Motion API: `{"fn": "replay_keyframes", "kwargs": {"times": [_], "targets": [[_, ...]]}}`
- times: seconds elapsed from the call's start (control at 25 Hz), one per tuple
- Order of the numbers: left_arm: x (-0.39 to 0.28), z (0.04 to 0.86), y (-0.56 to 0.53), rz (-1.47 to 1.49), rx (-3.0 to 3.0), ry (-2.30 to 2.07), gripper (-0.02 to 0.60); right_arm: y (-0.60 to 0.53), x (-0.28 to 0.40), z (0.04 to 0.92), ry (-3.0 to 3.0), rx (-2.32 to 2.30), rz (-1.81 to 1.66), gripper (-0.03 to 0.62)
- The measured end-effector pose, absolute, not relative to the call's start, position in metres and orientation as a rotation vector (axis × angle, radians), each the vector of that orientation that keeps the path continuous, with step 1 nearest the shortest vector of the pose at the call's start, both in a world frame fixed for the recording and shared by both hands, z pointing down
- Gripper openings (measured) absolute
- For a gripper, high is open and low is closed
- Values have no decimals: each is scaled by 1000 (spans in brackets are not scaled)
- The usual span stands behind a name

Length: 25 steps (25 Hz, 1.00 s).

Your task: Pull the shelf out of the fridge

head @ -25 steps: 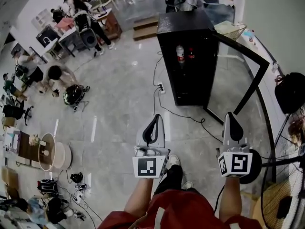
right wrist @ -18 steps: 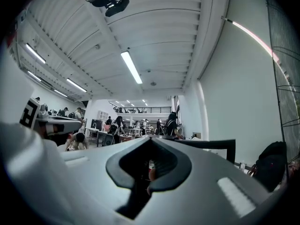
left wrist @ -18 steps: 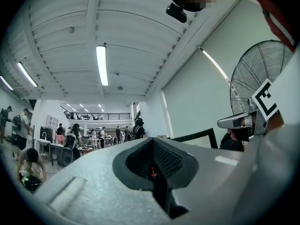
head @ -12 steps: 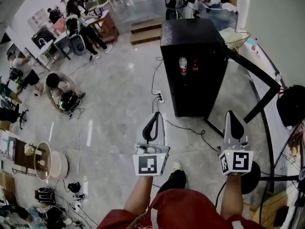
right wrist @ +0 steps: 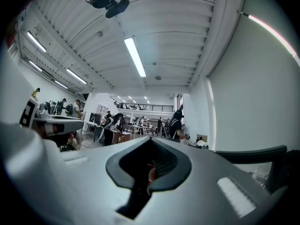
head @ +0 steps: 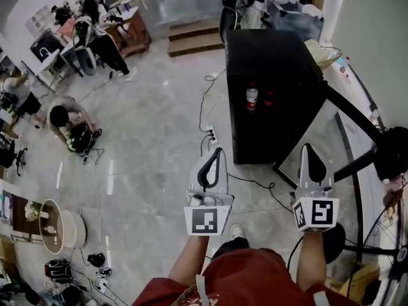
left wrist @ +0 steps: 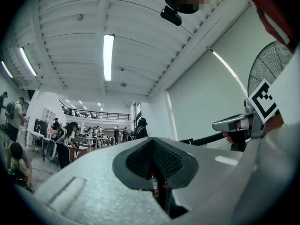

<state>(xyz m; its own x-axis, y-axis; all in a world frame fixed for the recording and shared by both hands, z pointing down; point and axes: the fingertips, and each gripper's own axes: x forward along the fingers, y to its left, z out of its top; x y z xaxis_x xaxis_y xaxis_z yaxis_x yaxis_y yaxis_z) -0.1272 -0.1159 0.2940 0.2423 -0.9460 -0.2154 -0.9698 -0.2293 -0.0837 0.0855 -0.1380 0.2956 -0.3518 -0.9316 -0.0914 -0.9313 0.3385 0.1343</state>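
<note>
The black fridge point(head: 268, 56) stands ahead on the floor with its glass door point(head: 347, 116) swung open to the right. Two bottles point(head: 252, 97) stand inside on a shelf too dark to make out. My left gripper point(head: 215, 150) and my right gripper point(head: 308, 146) are held side by side in the air, short of the fridge, both shut and empty. In the left gripper view the bottles point(left wrist: 153, 185) show through the gap of the left gripper point(left wrist: 154, 142). In the right gripper view the right gripper point(right wrist: 150, 142) points toward the room and the door edge point(right wrist: 253, 153).
Cables and a power strip point(head: 210, 132) lie on the floor left of the fridge. A person crouches point(head: 64, 116) at the left, others sit at desks point(head: 95, 30). A wire basket point(head: 325, 51) and a black bag point(head: 392, 148) are at the right.
The fridge has come nearer and lower in the head view: both grippers have been carried forward toward it, still side by side and shut.
</note>
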Motion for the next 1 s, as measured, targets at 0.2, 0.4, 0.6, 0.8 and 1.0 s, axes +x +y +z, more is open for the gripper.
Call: {"fn": "replay_keyframes", "kwargs": {"times": [0.2, 0.4, 0.6, 0.8, 1.0], "targets": [[-135, 296, -146, 178, -2330, 1813, 3, -170, 76, 298, -2547, 1802, -227, -2], [-137, 299, -176, 162, -2326, 1810, 3, -201, 71, 301, -2571, 1792, -216, -3], [-133, 295, -203, 161, -2308, 1816, 3, -232, 70, 297, -2612, 1776, -222, -2], [-120, 286, -231, 154, -2279, 1820, 3, -261, 77, 294, -2655, 1749, -226, -2], [-103, 284, -256, 120, -2268, 1841, 3, -290, 93, 293, -2675, 1740, -198, -2]]}}
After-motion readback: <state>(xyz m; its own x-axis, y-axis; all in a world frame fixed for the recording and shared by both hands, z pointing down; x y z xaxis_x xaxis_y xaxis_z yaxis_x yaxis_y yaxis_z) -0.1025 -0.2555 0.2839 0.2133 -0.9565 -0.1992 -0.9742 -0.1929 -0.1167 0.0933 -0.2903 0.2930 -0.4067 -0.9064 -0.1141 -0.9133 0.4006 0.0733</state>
